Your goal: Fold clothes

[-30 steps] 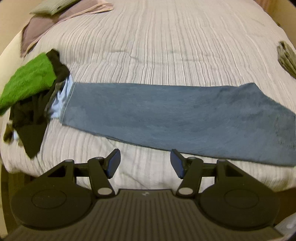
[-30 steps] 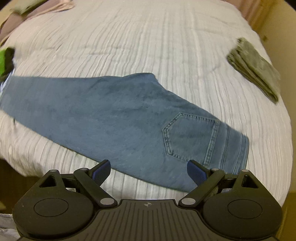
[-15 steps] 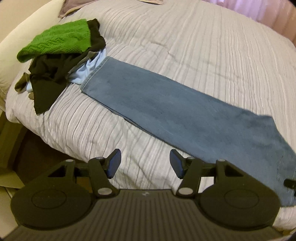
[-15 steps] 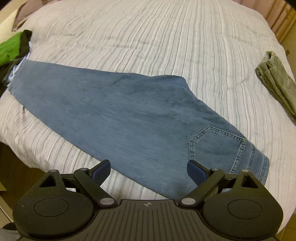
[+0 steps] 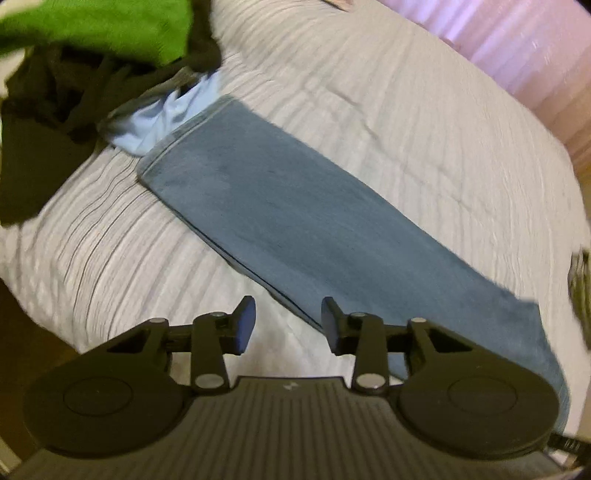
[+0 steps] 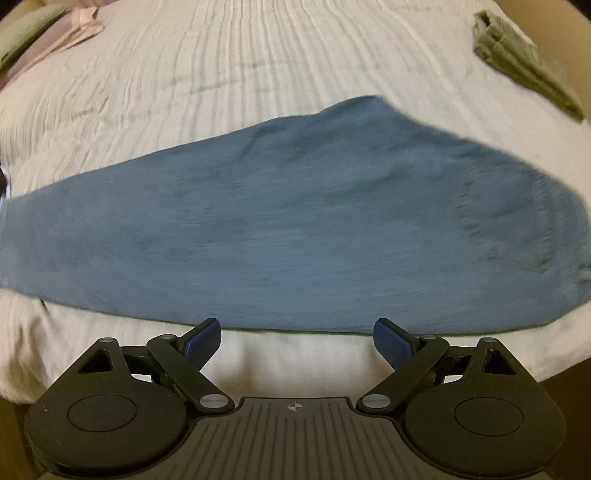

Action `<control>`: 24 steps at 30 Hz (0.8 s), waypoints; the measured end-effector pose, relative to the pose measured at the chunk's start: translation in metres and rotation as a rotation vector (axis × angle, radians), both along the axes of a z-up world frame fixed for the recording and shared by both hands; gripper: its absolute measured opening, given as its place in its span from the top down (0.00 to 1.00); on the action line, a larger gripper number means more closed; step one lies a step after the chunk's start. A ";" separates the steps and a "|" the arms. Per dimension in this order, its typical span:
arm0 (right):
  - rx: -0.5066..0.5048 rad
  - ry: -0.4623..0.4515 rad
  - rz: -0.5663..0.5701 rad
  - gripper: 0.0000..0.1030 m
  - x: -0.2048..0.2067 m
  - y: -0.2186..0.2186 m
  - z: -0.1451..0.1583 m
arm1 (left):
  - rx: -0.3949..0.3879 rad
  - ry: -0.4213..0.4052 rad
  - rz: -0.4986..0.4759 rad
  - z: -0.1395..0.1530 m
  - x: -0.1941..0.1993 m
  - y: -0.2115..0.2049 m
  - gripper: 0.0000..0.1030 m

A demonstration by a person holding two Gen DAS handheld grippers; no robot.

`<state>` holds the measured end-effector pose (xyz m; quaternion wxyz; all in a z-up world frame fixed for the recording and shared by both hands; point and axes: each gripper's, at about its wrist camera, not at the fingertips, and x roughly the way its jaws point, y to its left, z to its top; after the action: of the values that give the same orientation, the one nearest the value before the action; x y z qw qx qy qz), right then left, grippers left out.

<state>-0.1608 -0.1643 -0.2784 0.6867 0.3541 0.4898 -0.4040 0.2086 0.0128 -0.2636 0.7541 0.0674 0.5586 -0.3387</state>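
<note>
- Two grippers, left gripper and right gripper, hover at the near edge of the bed, fingers spread, holding nothing.
- Jeans lie flat, legs stacked lengthwise; likely next is folding them across, by hem and waistband.
- Motion blur hides seams; the clothes pile is cut off.

Bare quilt beyond the jeans; clothes pile crowding the hem end.

jeans: faded blue denim
bedspread: off-white, fine ribbed stripes
sweater: bright green
garment under sweater: black
folded trousers: olive green
gripper pads: dark blue
</note>
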 end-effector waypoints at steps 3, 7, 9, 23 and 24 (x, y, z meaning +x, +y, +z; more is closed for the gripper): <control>-0.008 -0.040 -0.014 0.11 0.035 0.010 -0.018 | -0.037 0.053 0.087 -0.033 0.038 0.010 0.68; -0.073 -0.106 0.038 0.11 0.084 0.027 -0.031 | -0.081 0.129 0.228 -0.072 0.079 0.025 0.65; -0.124 -0.119 0.092 0.11 0.108 0.037 -0.037 | -0.125 0.155 0.278 -0.089 0.094 0.031 0.64; -0.345 -0.123 0.239 0.11 0.189 0.093 -0.085 | -0.439 0.220 0.331 -0.136 0.112 0.051 0.56; -0.352 -0.124 0.235 0.11 0.192 0.096 -0.087 | -0.448 0.220 0.331 -0.137 0.112 0.051 0.56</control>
<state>0.0312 -0.0686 -0.3654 0.8090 0.1934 0.4064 -0.3781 0.3205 0.0641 -0.4009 0.7300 -0.2298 0.5517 -0.3314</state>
